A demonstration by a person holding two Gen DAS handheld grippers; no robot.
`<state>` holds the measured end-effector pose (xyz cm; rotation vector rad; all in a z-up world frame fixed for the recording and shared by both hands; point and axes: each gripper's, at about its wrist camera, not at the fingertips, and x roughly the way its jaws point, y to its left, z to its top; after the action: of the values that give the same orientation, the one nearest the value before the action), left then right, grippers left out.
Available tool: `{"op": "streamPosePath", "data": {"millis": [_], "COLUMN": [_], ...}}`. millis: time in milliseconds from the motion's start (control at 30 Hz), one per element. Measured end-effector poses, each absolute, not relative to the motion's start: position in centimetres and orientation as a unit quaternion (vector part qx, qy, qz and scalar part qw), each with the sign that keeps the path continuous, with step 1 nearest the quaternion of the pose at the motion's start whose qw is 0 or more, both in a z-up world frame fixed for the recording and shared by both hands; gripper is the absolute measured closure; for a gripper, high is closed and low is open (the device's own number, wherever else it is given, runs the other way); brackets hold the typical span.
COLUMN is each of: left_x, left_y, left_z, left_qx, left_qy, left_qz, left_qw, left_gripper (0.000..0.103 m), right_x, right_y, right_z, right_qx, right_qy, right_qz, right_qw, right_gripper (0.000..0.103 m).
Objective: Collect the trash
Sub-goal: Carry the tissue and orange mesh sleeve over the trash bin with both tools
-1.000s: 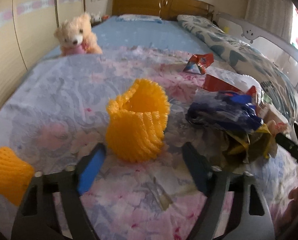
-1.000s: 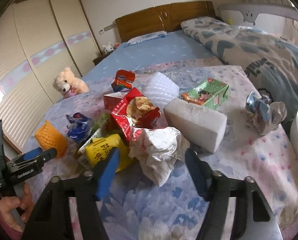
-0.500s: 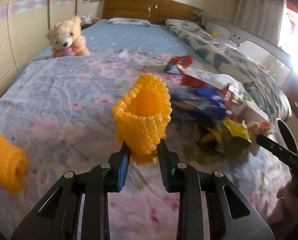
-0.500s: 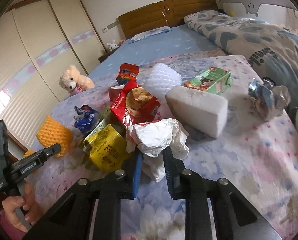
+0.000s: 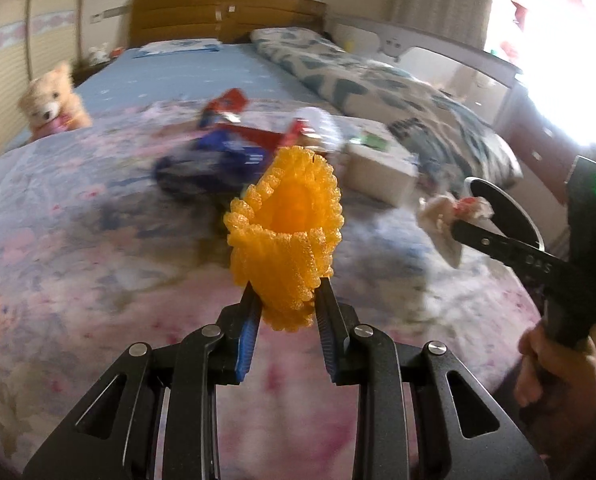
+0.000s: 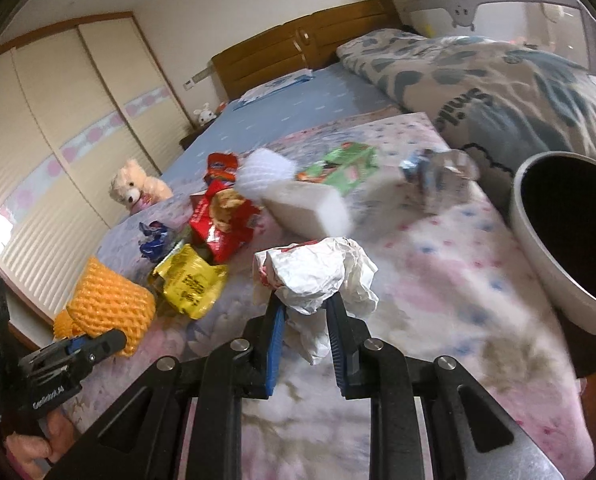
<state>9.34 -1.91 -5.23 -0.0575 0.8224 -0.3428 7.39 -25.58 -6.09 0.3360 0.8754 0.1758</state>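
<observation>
Left tool gripping orange foam net, my right tool clenching crumpled paper; bin waiting, wrappers littering bed.

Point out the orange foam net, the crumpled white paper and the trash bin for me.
orange foam net [image 5: 287, 236]: left wrist view, on its ribbed front wall.
crumpled white paper [image 6: 318, 276]: right wrist view, on the middle of the wad.
trash bin [image 6: 538, 240]: right wrist view, on its pale outer rim.
</observation>
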Motion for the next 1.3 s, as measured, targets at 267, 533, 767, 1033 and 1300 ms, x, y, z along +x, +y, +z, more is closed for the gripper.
{"op": "streamPosePath", "data": {"millis": [267, 533, 767, 1033, 1300], "left_x": [9.6, 10.4, 11.1, 11.8, 12.7], "left_y": [-7.5, -12.5, -17.0, -21.8, -26.1], "left_z": [-4.7, -4.6, -4.3, -3.9, -3.6], "left_qx": [-0.010, 0.018, 0.038, 0.063, 0.082], "left_qy": [0.403, 0.402, 0.401, 0.399, 0.398], "left_qz": [-0.224, -0.261, -0.290, -0.322, -0.344], "left_qw": [0.888, 0.877, 0.868, 0.856, 0.847], "left_gripper": [0.077, 0.077, 0.077, 0.077, 0.077], "right_x": [5.6, 4.4, 3.7, 3.1, 3.3], "right_y": [-29.6, -34.0, -37.4, -41.5, -44.8], "right_z": [-5.5, -5.1, -4.4, -3.8, -3.8], "right_qx": [0.176, 0.187, 0.192, 0.202, 0.215], "right_qy": [0.413, 0.405, 0.397, 0.393, 0.394], "right_qz": [0.051, 0.015, -0.013, -0.046, -0.063], "right_qw": [0.892, 0.895, 0.897, 0.896, 0.891], "right_gripper": [0.082, 0.082, 0.082, 0.082, 0.082]}}
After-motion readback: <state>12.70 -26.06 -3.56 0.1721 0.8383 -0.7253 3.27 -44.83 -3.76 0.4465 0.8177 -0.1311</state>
